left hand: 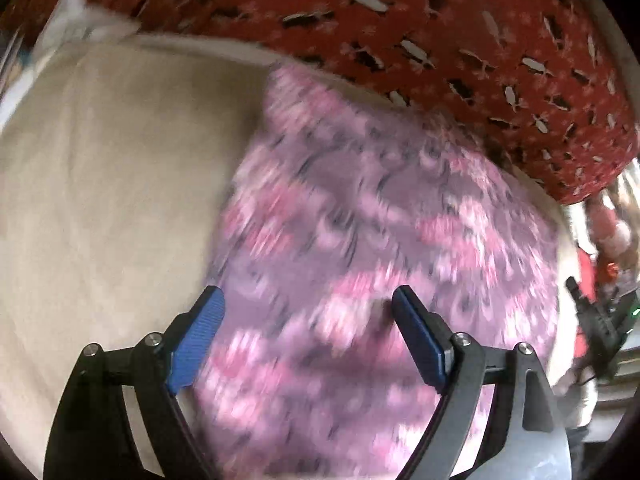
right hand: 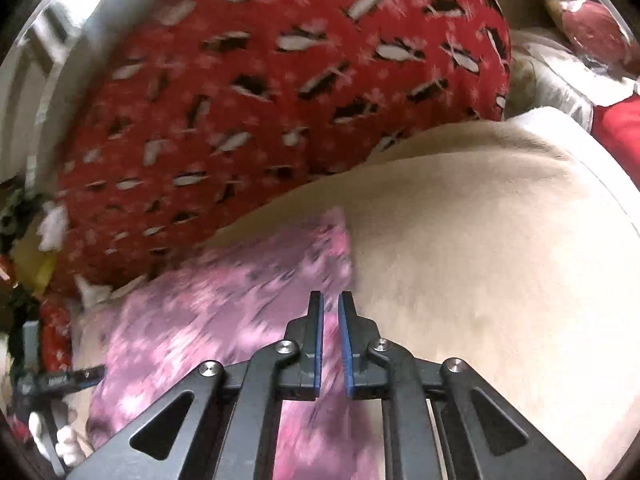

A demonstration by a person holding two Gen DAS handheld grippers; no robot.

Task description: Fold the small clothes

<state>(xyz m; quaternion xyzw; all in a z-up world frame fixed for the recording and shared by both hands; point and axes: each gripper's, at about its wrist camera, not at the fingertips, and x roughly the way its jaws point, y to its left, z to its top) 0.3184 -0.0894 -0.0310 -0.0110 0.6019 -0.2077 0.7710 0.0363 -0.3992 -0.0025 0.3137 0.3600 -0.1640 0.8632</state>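
A small pink and purple patterned garment [left hand: 360,200] lies flat on a cream blanket [left hand: 100,180]. My left gripper [left hand: 308,294] hangs over the garment's near part, its blue pads wide apart with nothing between them. In the right wrist view the same garment [right hand: 224,300] sits at lower left. My right gripper [right hand: 331,298] is at the garment's right edge, where it meets the cream blanket [right hand: 500,260]. Its jaws stand almost together, and pink cloth fills the slim gap between them. Both views are blurred.
A big red cushion with black and white marks [left hand: 400,20] [right hand: 260,100] borders the garment's far side. Mixed red and white items [right hand: 592,40] lie at the back right. A black device [left hand: 600,320] shows at the right rim of the left wrist view.
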